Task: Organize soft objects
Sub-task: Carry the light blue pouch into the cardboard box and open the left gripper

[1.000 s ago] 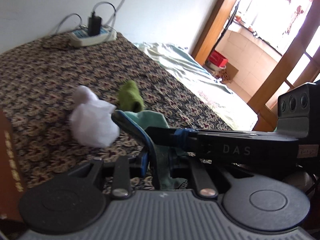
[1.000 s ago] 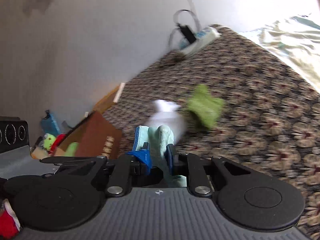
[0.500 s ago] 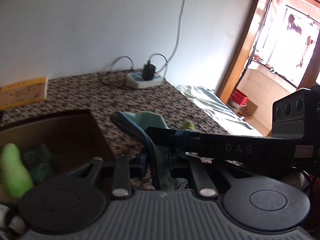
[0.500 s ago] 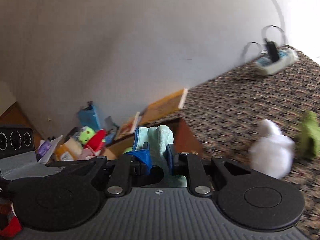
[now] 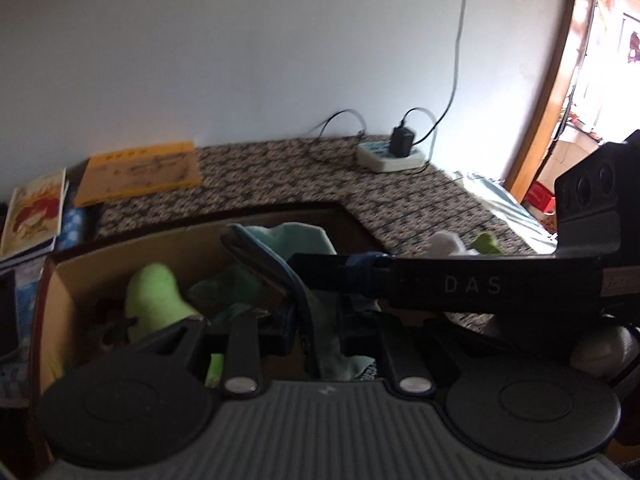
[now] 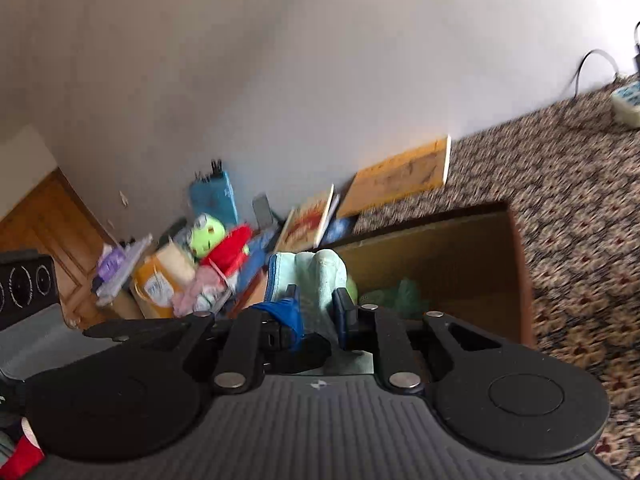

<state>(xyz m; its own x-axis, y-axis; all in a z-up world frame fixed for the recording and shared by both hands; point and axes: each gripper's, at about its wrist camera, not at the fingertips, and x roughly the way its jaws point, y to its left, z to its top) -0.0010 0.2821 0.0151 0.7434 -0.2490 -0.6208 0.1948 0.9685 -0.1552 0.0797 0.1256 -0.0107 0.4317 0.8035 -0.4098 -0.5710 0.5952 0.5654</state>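
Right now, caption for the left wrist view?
Both grippers' fingers pinch a teal cloth above an open cardboard box.

My matt black plastic left gripper (image 5: pixel 316 312) pinches a soft pale-teal knitted cloth (image 5: pixel 296 240); below, the brown cardboard box (image 5: pixel 92 268) looks dull, papery.

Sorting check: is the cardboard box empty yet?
Not empty: the cardboard box already holds a light green soft item and darker green cloth.

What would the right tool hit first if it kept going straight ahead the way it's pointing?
Probably the open cardboard box. The right tool, shut on the light blue cloth, points down into it, toward green soft things inside. Depth is hard to judge.
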